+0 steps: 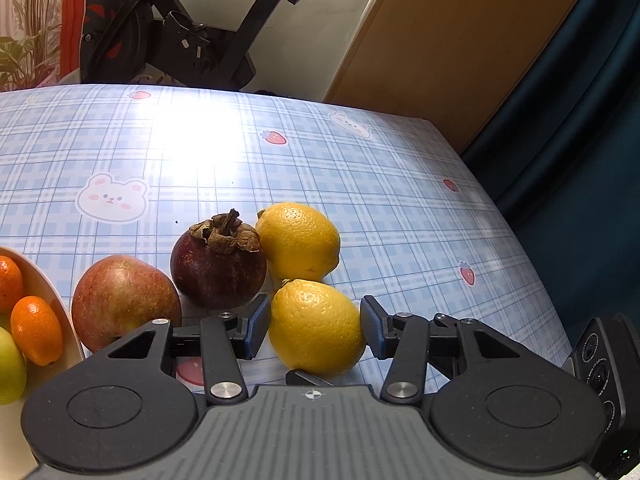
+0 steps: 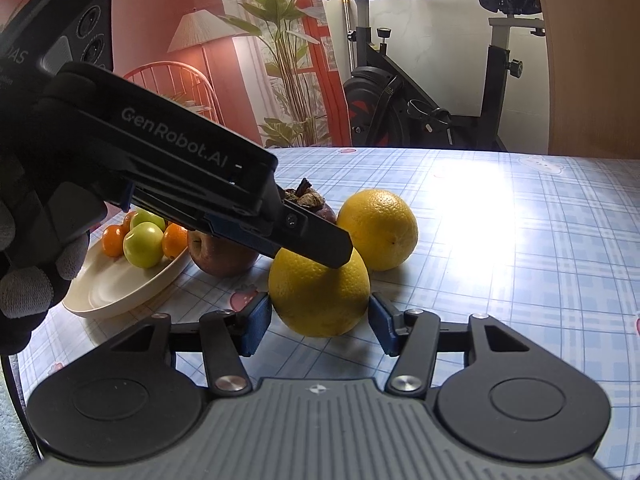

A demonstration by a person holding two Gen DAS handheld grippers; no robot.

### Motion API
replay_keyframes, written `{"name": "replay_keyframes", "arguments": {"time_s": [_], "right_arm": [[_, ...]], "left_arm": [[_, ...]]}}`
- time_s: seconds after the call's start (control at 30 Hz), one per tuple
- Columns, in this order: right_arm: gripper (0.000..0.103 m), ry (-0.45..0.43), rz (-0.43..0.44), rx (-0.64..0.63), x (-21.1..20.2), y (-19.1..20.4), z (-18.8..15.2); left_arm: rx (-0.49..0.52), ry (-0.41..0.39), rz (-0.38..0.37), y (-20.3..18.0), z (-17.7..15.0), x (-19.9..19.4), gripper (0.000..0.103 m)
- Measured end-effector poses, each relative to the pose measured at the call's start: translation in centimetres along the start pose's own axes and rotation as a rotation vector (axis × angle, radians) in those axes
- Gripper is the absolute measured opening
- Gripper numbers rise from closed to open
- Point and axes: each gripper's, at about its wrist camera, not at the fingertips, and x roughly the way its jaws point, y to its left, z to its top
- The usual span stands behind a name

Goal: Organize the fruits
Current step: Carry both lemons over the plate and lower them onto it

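- The left gripper (image 1: 316, 326) tips down over the near lemon (image 1: 316, 328), its pads squeezing it.
- The right gripper (image 2: 320, 322) also pinches this lemon, tipped down less.
- A gloved hand (image 2: 28, 256) holds the left one.

1. My left gripper (image 1: 316, 330), matt black plastic with ribbed blue pads, flanks a dimpled, glossy lemon (image 1: 316, 328).
2. Glossy plaid tablecloth (image 1: 400, 184) mirrors window glare.
3. Smooth cream plate (image 2: 120, 292).
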Motion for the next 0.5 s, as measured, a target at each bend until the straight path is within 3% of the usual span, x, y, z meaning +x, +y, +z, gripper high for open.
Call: {"name": "replay_keyframes", "arguments": {"time_s": [0.27, 0.5], "right_arm": [[0.056, 0.029, 0.035, -0.029, -1.1, 2.3, -0.1], [0.056, 0.031, 0.094, -0.046, -0.8, 5.6, 2.3]], "left_arm": [[-0.008, -0.013, 0.02, 0.4, -2.1, -3.0, 0.052], [-0.042, -0.059, 0.05, 2.3, -2.0, -7.6, 0.052]]}}
